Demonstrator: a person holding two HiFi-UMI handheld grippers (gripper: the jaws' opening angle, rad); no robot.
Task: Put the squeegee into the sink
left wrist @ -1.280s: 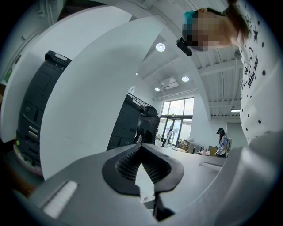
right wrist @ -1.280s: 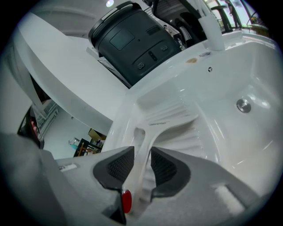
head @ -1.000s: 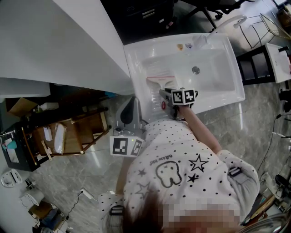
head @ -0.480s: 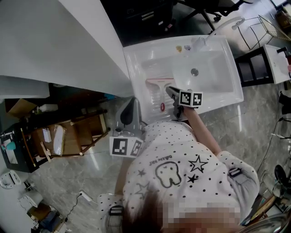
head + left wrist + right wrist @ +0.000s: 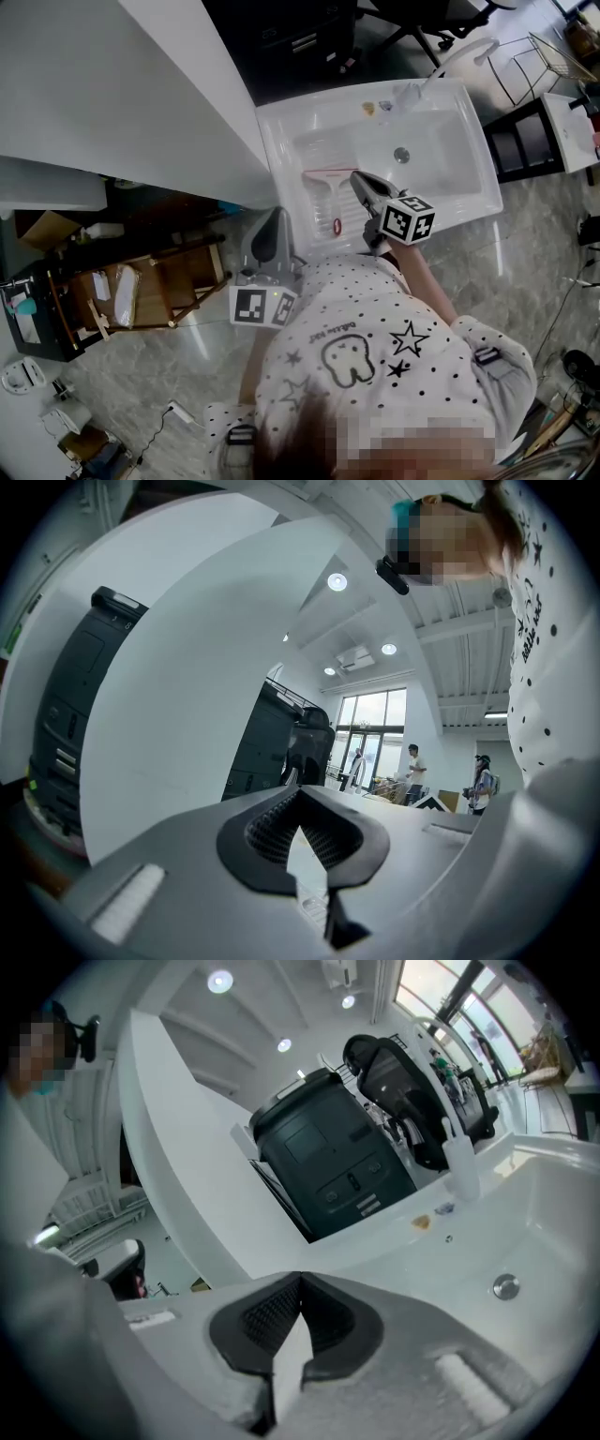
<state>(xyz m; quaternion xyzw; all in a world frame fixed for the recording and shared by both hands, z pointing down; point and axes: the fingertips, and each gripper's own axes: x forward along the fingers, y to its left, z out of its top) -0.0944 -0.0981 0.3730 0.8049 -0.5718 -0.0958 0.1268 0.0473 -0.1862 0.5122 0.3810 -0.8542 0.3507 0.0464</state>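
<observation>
In the head view, shows the squeegee (image 5: 330, 192) lying flat on the ribbed side part of the white sink (image 5: 277, 150), just left of the deep bowl with the round metal drain (image 5: 402, 155). Runs long-ways, with the thin pink blade bar at the far end and the pale handle pointing back at the person, a small red spot near the handle's end. Looks hard and smooth like plastic, maybe with a soft rubbery edge. Puts the right tool (image 5: 359, 178) by the right side of the blade end, tips very near the squeegee but seemingly above it, not pinching it. Leaves the left tool (image 5: 274, 212) by the sink's near left corner, off to the handle's left and further away, so makes the right tool the nearer one. In the left gripper view, shows the left tool (image 5: 300, 794) pressed together with nothing in it, aimed at a big white panel (image 5: 187, 667) and a dark machine (image 5: 272, 742). In the right gripper view, shows the right tool (image 5: 300, 1283) pressed together and empty too, grey with black ridged insides, looking over the shiny white sink (image 5: 553, 1176) and its drain (image 5: 506, 1286); no squeegee here. Seems done, going by the squeegee's place inside the sink's rim.
</observation>
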